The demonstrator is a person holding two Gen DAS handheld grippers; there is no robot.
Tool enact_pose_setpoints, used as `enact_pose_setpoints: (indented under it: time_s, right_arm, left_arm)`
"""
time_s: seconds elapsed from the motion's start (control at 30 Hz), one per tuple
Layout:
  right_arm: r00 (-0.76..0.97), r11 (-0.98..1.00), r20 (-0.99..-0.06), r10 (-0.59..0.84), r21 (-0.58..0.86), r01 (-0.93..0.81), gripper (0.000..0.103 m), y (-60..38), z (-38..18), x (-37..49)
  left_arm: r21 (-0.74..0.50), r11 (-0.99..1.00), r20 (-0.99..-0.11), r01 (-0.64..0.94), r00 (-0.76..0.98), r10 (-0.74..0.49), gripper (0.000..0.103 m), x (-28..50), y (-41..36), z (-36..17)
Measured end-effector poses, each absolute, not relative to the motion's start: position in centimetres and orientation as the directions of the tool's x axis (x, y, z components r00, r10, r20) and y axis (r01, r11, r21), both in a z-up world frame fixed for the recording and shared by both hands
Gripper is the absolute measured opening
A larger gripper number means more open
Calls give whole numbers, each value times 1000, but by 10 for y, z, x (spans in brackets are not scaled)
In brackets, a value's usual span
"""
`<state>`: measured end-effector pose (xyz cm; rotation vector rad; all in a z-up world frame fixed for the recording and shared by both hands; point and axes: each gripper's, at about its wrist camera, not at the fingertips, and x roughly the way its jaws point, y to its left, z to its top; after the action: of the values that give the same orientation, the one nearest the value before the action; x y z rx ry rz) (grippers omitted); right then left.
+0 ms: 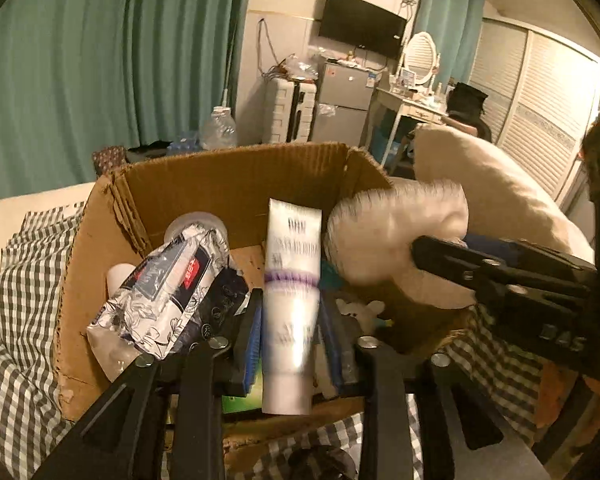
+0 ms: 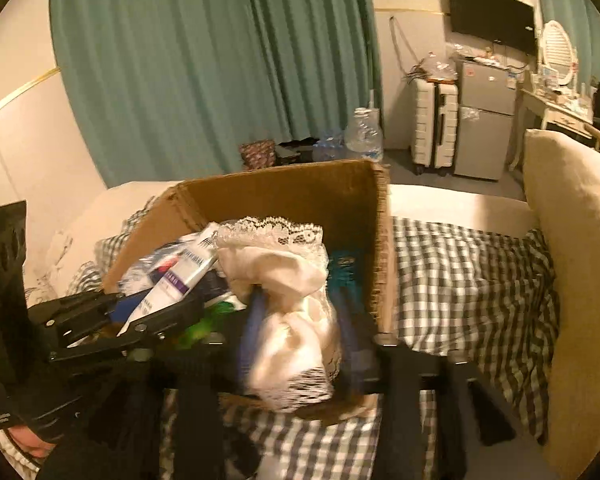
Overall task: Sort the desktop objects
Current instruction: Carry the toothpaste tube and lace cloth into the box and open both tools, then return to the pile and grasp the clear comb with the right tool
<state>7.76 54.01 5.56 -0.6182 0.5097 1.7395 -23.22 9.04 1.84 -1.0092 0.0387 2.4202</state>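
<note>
An open cardboard box [image 1: 236, 184] stands on a bed and holds several items. My left gripper [image 1: 291, 320] hovers over the box. A white tube with a purple band [image 1: 290, 280] stands upright between its blue pads [image 1: 252, 344], with slim gaps on both sides, so the gripper is open. My right gripper [image 2: 298, 300] is over the box's right half [image 2: 284, 196]. A cream cloth with lace trim [image 2: 284, 272] hangs blurred between its spread fingers and looks loose. From the left wrist, the cloth [image 1: 396, 224] shows at the tip of the right gripper [image 1: 420, 252].
A silver floral packet [image 1: 168, 280] and a small white plush [image 1: 364, 310] lie inside the box. A checked sheet [image 2: 460, 280] covers the bed. A beige pillow [image 2: 580, 240] leans at the right. A water bottle [image 2: 364, 132] stands on the floor behind the box.
</note>
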Motion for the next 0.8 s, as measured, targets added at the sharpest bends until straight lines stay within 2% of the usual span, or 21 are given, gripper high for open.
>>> enact_pose_setpoints:
  time_s: [0.03, 0.07, 0.1, 0.13, 0.33, 0.53, 0.8]
  right_arm:
    - [-194, -233, -636, 747, 23, -972, 55, 541, 56, 81]
    - [-200, -229, -627, 753, 36, -973, 55, 540, 56, 86]
    - [-207, -224, -618, 758, 50, -973, 60, 538, 57, 91]
    - [-205, -214, -613, 763, 60, -975, 65, 535, 58, 95]
    - [-210, -170, -592, 778, 123, -978, 65, 506, 70, 113]
    - [-215, -188, -592, 776, 108, -976, 66, 459, 78, 103]
    - [-210, -242, -652, 729, 41, -969, 67, 392, 50, 82]
  left_arm:
    - [-164, -873, -677, -459, -591, 438, 70, -232, 91, 17]
    - [-162, -880, -678, -447, -597, 429, 78, -230, 90, 18]
    - [-163, -887, -667, -431, -614, 421, 83, -226, 87, 20]
    - [-172, -889, -651, -426, -628, 426, 84, -222, 83, 23]
    - [-173, -905, -604, -389, -684, 409, 97, -180, 52, 43]
    - [-155, -916, -576, -369, -720, 388, 98, -137, 26, 53]
    - [-205, -933, -620, -295, -699, 357, 98, -91, -13, 20]
